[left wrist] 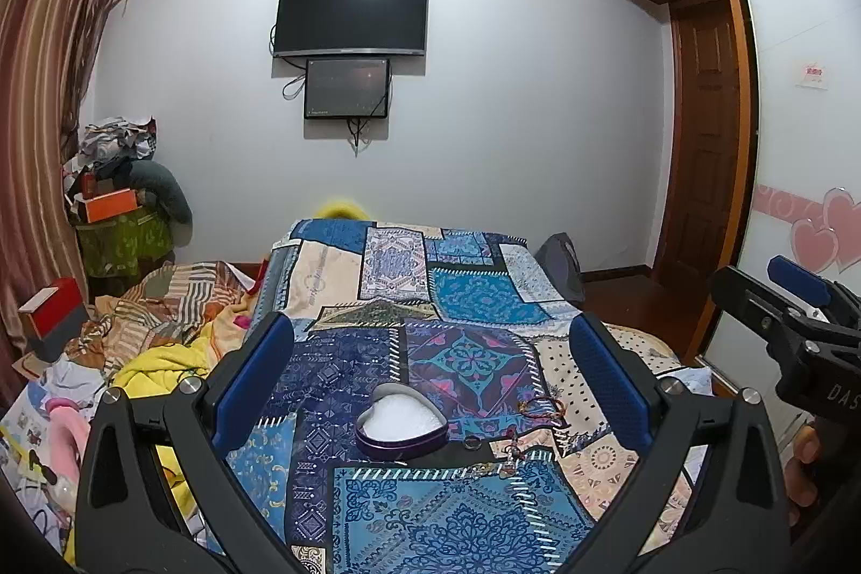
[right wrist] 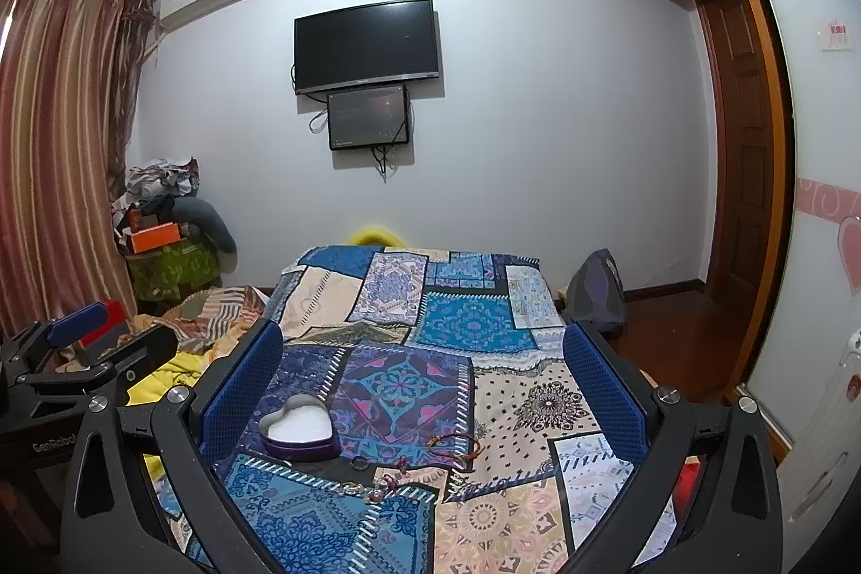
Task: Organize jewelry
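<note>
Blue ribbed claw pads frame a heart-shaped tin.

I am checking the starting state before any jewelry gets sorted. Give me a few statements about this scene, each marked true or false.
1. The heart-shaped box lies open on the patchwork cloth. True.
2. The left gripper holds a bracelet. False: its jaws stand wide apart, empty.
3. A ring lies on the cloth outside the box. True.
4. The beaded bracelet is inside the box. False: it lies on the cloth beside it.
5. The right gripper is open. True.
</note>
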{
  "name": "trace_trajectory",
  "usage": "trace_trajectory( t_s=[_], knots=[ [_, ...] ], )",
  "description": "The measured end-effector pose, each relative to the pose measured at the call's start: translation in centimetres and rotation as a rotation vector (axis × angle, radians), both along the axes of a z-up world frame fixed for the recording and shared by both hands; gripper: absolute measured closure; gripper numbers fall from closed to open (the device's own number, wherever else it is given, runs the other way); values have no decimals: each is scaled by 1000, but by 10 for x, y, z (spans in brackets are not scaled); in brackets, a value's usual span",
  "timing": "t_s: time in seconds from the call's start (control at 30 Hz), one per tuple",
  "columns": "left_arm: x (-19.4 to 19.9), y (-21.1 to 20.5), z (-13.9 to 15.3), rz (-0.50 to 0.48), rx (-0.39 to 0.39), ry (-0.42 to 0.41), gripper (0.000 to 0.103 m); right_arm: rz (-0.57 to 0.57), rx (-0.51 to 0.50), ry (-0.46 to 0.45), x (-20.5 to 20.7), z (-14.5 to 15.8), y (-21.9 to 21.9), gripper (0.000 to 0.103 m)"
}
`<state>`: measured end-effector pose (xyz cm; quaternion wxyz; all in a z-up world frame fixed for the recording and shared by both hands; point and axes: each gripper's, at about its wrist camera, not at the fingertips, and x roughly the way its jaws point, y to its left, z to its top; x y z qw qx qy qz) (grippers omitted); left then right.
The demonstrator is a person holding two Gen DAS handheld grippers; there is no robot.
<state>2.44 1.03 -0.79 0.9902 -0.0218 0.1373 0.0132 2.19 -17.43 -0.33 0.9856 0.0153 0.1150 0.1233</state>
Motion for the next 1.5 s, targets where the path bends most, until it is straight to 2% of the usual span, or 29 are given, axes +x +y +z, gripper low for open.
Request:
trace_trajectory(
  t_s=[0.27, 0.53, 0.77, 1.0, 1.17, 1.33, 1.43, 1.5],
  knots=[
    [21, 5, -12, 4, -13, 54, 0, -21, -24, 43, 19, -12, 0, 0],
    [52, 13, -36, -6, -38, 146, 0, -47, -61, 124, 48, -34, -6, 0],
    [85, 17, -72, 13, -27, 277, 0, -23, -79, 245, 71, -59, -18, 0],
    [112, 15, -116, -55, 5, 425, 0, 49, -87, 406, 93, -90, -21, 0],
    [127, 9, -146, -111, -4, 532, 1, 105, -108, 470, 100, -108, -14, 0],
    [132, 0, -167, -174, 0, 604, 19, 157, -122, 497, 106, -120, -6, 6],
    [135, -4, -177, -207, -5, 632, 30, 194, -126, 524, 108, -126, 0, 15],
    [137, -7, -182, -234, -13, 649, 41, 218, -128, 544, 110, -131, 4, 25]
  ],
)
